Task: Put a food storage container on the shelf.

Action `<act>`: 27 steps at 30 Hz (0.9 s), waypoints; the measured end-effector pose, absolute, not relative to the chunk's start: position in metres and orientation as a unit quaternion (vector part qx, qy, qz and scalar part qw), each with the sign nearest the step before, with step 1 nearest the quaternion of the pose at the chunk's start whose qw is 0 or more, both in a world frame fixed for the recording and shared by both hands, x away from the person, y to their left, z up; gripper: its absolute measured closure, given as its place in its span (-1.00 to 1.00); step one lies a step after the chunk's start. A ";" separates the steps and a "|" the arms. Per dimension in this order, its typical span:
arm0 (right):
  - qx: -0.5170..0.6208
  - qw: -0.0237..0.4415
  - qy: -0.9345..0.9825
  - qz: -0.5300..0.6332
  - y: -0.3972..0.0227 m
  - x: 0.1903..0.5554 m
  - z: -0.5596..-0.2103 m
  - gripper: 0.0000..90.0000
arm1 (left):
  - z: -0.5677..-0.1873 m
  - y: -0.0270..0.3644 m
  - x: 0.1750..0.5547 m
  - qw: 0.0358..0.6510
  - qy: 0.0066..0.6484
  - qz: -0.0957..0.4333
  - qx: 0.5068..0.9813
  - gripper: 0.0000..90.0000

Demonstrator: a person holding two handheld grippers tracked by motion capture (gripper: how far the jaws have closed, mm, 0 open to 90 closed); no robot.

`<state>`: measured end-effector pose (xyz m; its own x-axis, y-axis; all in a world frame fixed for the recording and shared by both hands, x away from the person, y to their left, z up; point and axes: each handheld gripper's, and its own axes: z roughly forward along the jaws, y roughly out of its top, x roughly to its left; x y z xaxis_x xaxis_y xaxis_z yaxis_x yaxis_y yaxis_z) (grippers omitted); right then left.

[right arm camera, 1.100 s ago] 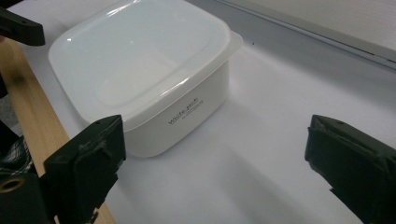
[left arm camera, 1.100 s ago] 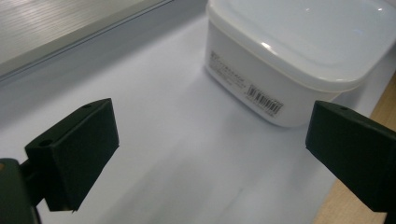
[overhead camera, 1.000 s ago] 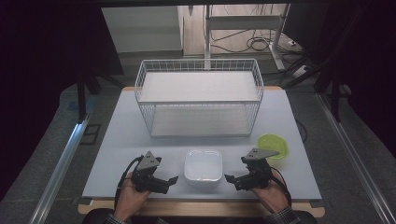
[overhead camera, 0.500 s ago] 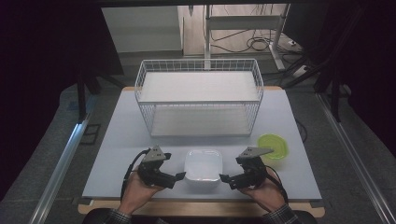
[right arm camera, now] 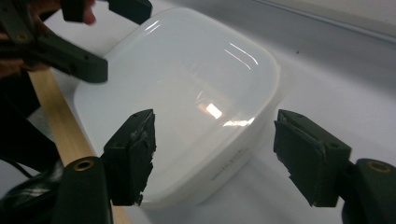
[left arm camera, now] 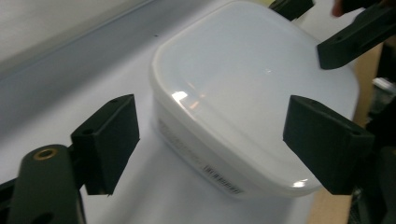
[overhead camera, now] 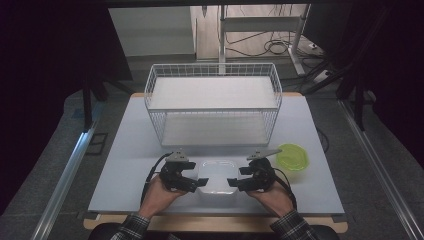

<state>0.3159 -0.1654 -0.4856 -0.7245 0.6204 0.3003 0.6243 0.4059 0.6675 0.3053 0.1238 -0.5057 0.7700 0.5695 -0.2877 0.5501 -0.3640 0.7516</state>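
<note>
While both tongs, closing, straddle the lidded white box [overhead camera: 216,175] unclamped, the wire basket [overhead camera: 214,100] holds nothing.

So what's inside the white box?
You can't tell. The white box has its lid on, and the lid is milky, showing just glare. The box sits on the table.

The pale grey table [overhead camera: 125,165] carried a white wire basket [overhead camera: 214,102], a white lidded container [overhead camera: 217,175] near its front edge, and a green bowl [overhead camera: 292,157].
</note>
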 end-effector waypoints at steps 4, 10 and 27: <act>-0.388 0.031 -0.829 -0.400 -0.167 0.318 -0.487 -0.19 | -0.506 0.123 0.304 0.452 0.346 -0.012 0.822 -0.52; -0.400 0.032 -0.828 -0.392 -0.167 0.313 -0.482 -0.01 | -0.504 0.123 0.299 0.444 0.370 -0.035 0.816 -0.39; -0.460 0.056 -0.780 -0.420 -0.177 0.297 -0.477 0.64 | -0.490 0.142 0.271 0.456 0.439 -0.056 0.772 0.53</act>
<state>0.2970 -0.1765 -0.4768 -0.5705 0.6708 0.4738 0.7647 0.2234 0.6044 0.2711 0.1416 -0.4900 0.6077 0.6275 -0.4868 0.7290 -0.1976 0.6554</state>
